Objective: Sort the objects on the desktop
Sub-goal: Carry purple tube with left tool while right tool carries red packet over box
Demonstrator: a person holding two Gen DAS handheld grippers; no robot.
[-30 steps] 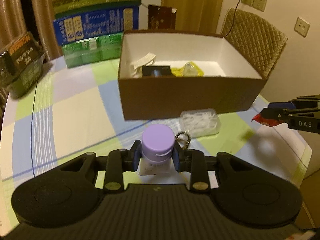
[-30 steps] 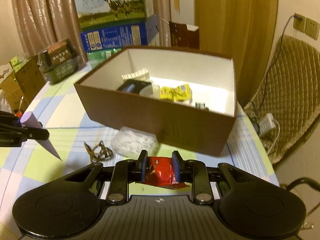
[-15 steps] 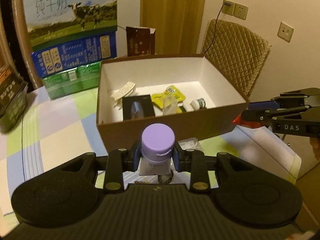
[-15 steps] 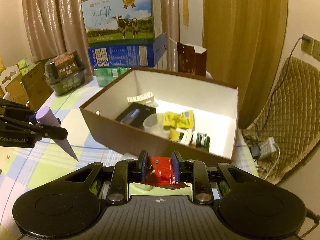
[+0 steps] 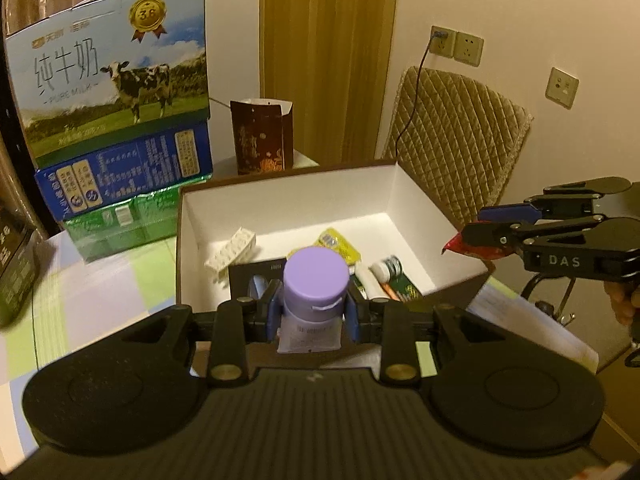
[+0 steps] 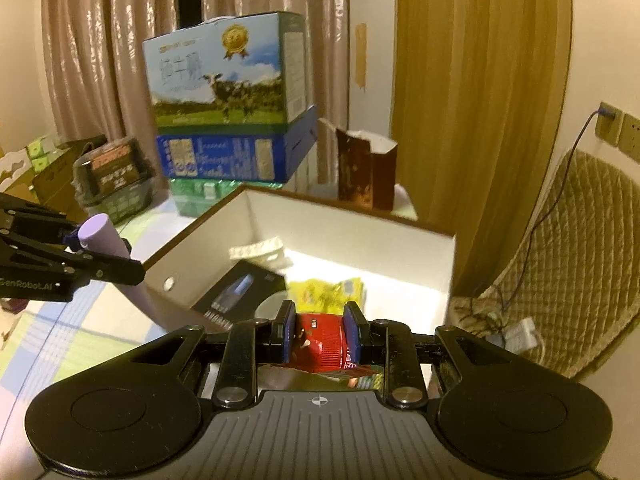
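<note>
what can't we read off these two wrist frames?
- Left wrist: lower body of the purple-capped tube, hidden by the left hand-held gripper.
- Left wrist: brown box front wall and table before it, behind the gripper body.
- Right wrist: red packet print, too small; its edges are hidden by the pads.
- Right wrist: milk carton text, motion-blurred.

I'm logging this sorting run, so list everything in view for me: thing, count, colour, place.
storage box: 1, brown outside, white inside, on the table
yellow packet: 1, yellow, in the box
black carton: 1, black, in the box
white block: 1, white, in the box
milk cartons: 3 stacked, blue and green, behind the box
chair: 1, tan quilted, beside the table
purple tube: 1, lilac cap, in the left tool
red packet: 1, red, in the right tool
</note>
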